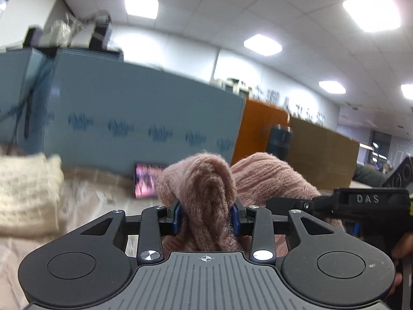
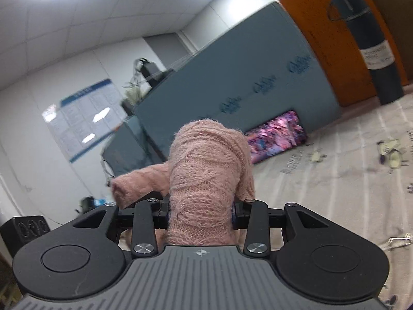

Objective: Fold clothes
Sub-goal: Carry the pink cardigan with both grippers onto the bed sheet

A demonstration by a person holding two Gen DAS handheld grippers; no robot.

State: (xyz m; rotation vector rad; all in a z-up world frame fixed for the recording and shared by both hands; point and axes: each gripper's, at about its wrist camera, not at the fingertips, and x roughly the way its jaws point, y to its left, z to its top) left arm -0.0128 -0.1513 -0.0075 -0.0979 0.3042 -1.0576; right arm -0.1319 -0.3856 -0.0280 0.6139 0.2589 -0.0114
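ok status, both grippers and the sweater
Left gripper shut on pink sweater. Right gripper shut on it too, sweater lifted. Phone, dark flask beyond, nothing blocking.

We are logging the pink sweater [image 1: 206, 188] as fuzzy, cable-knit wool-like cloth; the cream knit garment [image 1: 28, 191] as chunky and rough. The left gripper [image 1: 206, 218] and right gripper [image 2: 200, 210] are showing matt black plastic with shiny metal screws. The tablecloth [image 2: 335, 180] is reading as thin printed fabric; the dark flask [image 2: 371, 51], smooth, faintly glossy.
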